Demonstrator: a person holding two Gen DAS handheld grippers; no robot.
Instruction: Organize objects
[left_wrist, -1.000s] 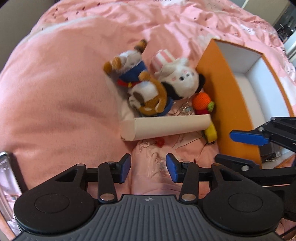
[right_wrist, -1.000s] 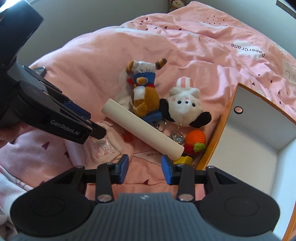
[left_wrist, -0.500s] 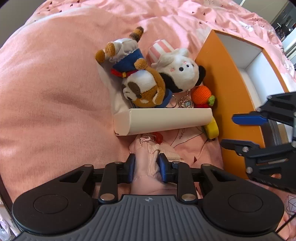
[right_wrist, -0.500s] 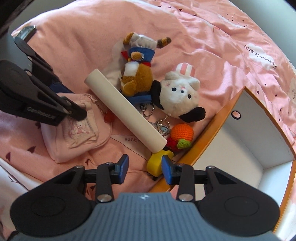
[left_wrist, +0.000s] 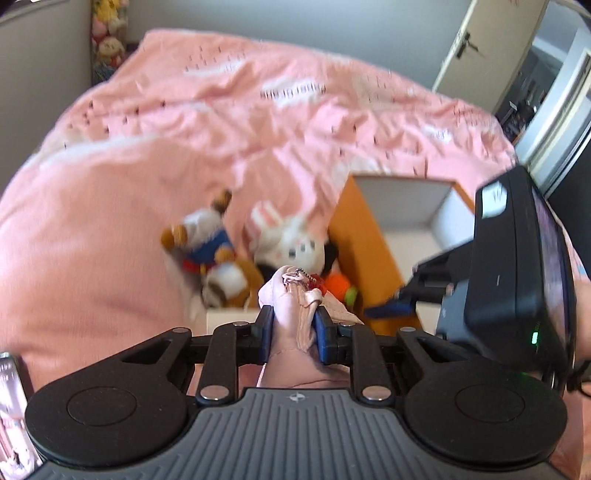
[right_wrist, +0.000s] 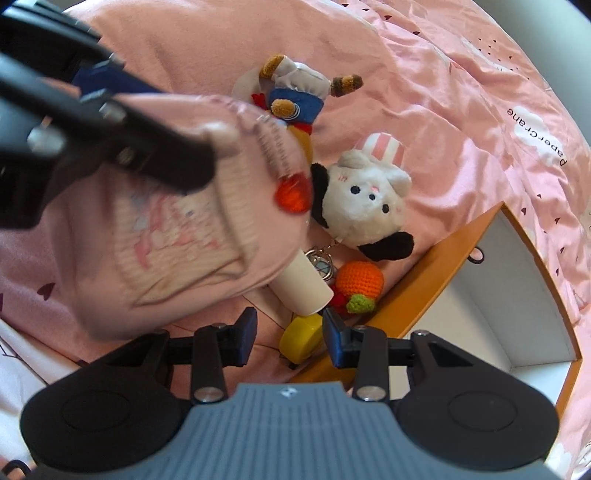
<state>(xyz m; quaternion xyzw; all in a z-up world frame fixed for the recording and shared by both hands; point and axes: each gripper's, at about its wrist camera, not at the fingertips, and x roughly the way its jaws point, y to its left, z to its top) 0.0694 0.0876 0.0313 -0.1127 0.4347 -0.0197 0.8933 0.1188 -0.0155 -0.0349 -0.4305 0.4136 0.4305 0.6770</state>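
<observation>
The left gripper (left_wrist: 293, 328) is clenched on the pink pouch (right_wrist: 177, 236), lifted off the bed (right_wrist: 424, 92) — the orange box (right_wrist: 436, 266) lies to its right; the right gripper (right_wrist: 290, 332), released, hovers over the yellow toy (right_wrist: 297, 338).

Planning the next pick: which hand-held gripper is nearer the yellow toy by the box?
Right. The right hand-held gripper hangs open just above the yellow toy; the left hand-held gripper is lifted away, holding the pink pouch.

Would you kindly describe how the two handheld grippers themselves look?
Both match: the left gripper and right gripper have black linkage arms with silver rivets, blue pads, two round black discs and a grey ribbed centre plate bearing a small logo. The right gripper's body shows a green light.
</observation>
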